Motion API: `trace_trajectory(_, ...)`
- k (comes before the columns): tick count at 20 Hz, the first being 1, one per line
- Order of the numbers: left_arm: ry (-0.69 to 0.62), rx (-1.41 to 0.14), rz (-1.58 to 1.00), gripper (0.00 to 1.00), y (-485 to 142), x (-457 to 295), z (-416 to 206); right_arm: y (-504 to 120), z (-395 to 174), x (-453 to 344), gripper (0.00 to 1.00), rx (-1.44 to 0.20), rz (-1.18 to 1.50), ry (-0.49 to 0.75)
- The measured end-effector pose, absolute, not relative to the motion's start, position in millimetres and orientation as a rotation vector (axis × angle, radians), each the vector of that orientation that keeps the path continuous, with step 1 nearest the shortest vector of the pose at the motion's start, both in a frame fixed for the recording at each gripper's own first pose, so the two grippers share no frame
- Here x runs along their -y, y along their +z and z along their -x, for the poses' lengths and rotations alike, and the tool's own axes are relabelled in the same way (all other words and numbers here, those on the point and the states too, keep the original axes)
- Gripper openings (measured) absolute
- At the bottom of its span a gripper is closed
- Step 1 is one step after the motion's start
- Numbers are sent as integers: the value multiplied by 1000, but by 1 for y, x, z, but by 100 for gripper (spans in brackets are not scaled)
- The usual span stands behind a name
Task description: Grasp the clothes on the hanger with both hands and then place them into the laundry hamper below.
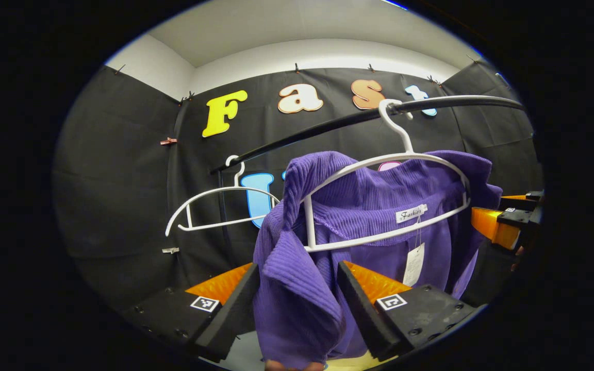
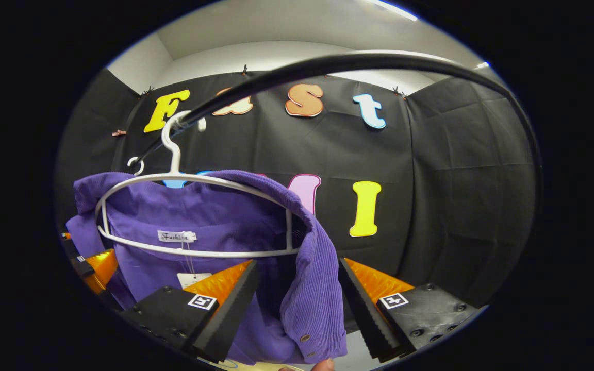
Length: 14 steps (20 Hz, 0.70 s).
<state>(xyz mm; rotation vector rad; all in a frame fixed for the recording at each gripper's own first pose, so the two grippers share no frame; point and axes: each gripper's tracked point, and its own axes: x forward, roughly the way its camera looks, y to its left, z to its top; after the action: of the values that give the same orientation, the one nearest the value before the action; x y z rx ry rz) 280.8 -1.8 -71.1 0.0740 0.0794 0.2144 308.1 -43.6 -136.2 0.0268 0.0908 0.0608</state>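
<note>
Left gripper [image 1: 297, 304]: black saw-toothed fingers [image 1: 230, 309] spread wide, straddling one shoulder fold of the purple ribbed-knit garment [image 1: 297, 288], not yet pinching it. Right gripper [image 2: 297, 304]: fingers [image 2: 361, 309] likewise wide apart around the opposite, buttoned edge of that garment [image 2: 307, 304]. Still draped on the white plastic hanger [image 1: 384, 206], hooked over the black rail [image 1: 328, 129]; an empty second white hanger [image 1: 214, 208] beside. Judged early: approach done; closing, lifting off and lowering into the hamper all remaining.
</note>
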Motion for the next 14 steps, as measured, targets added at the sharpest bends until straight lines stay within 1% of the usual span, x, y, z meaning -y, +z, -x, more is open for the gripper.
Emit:
trace_trajectory(1, 223, -77, -75, 83, -71, 0, -284, -139, -315, 47, 98, -83, -3, 55)
trace_trajectory(2, 238, -68, -75, 76, -72, -4, -285, -142, -321, 49, 91, -69, 18, 67)
trace_trajectory(3, 252, -61, -72, 58, -72, -8, -286, -145, -324, 47, 82, -64, 32, 90)
trace_trajectory(4, 263, -56, -69, 40, -73, -11, -286, -149, -325, 48, 70, -72, 41, 92)
trace_trajectory(5, 281, -56, -72, 29, -73, -16, -288, -153, -327, 51, 56, -78, 32, 93)
trace_trajectory(6, 298, -61, -83, 29, -75, -19, -287, -158, -329, 57, 41, -91, 4, 79)
trace_trajectory(7, 309, -60, -101, 19, -74, -20, -287, -161, -329, 65, 31, -106, -32, 47)
trace_trajectory(8, 310, -59, -117, 16, -73, -20, -287, -165, -329, 74, 9, -117, -74, 20)
trace_trajectory(9, 304, -64, -129, 11, -72, -18, -289, -162, -327, 73, 8, -110, -115, 40)
trace_trajectory(10, 301, -76, -134, 10, -75, -18, -289, -159, -329, 70, 10, -95, -107, 63)
trace_trajectory(12, 278, -94, -127, 9, -78, -17, -291, -147, -328, 72, 10, -34, -15, 109)
trace_trajectory(14, 251, -94, -107, 9, -77, -16, -289, -135, -327, 69, 10, 6, -1, 148)
